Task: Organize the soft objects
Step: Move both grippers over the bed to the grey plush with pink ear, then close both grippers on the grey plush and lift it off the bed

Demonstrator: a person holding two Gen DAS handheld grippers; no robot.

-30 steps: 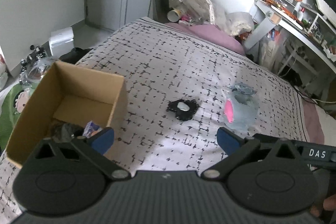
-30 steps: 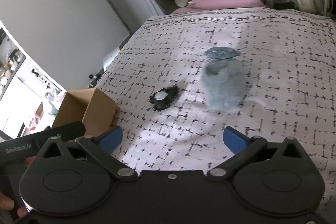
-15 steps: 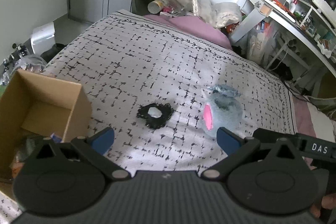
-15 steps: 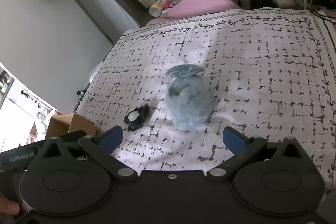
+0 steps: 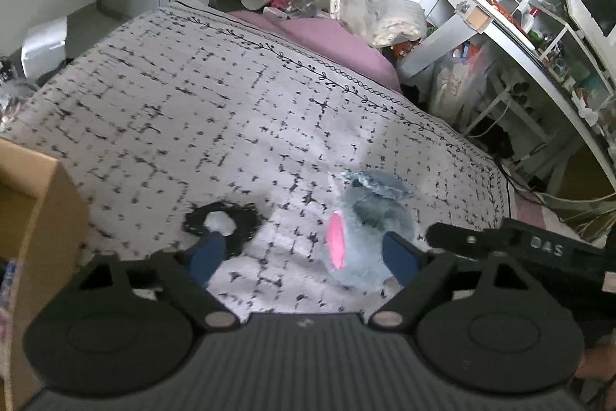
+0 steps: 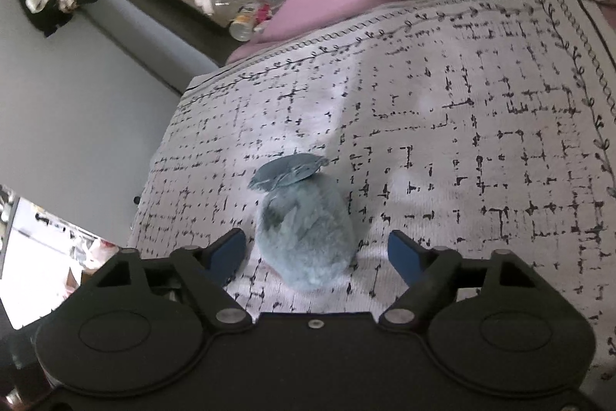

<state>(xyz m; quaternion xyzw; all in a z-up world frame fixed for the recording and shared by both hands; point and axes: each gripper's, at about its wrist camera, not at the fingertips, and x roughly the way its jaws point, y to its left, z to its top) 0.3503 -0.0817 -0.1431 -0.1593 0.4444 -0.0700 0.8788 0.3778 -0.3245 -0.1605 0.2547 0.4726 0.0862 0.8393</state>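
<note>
On the patterned bedspread, a fluffy grey-blue plush toy with a pink ear [image 6: 306,237] sits between the blue pads of the right claw [image 6: 317,253], whose jaws have just been closing yet stand apart, not pressing the fur. By its look the toy should be light and squashy, with nothing brittle about it; a squeeze across the round middle of the body, where the pile is thickest, seems the surest hold, since the fur could slide under a shallow pinch at the flap. It is an egg-shaped bundle of long pile, topped at its far end by a flat, darker blue-grey flap, and seen from the left wrist it shows one bright pink ear on the side towards the scrunchie.

The left claw [image 5: 304,255] hovers just beside it, jaws likewise apart after narrowing, nothing pressed between them; its right pad overlaps the plush toy's edge in that view, its left pad sits in front of a black frilly scrunchie with a white centre [image 5: 221,222], which lies near the toy on the white bedspread with black dashed grid [image 5: 231,110]. Whether either pad touches anything cannot be told. An open brown cardboard box [image 5: 42,218] stands at the bed's left edge, the likely destination. Beyond, a purple pillow [image 5: 319,37] and a cluttered white desk [image 5: 519,37] fill the room.
</note>
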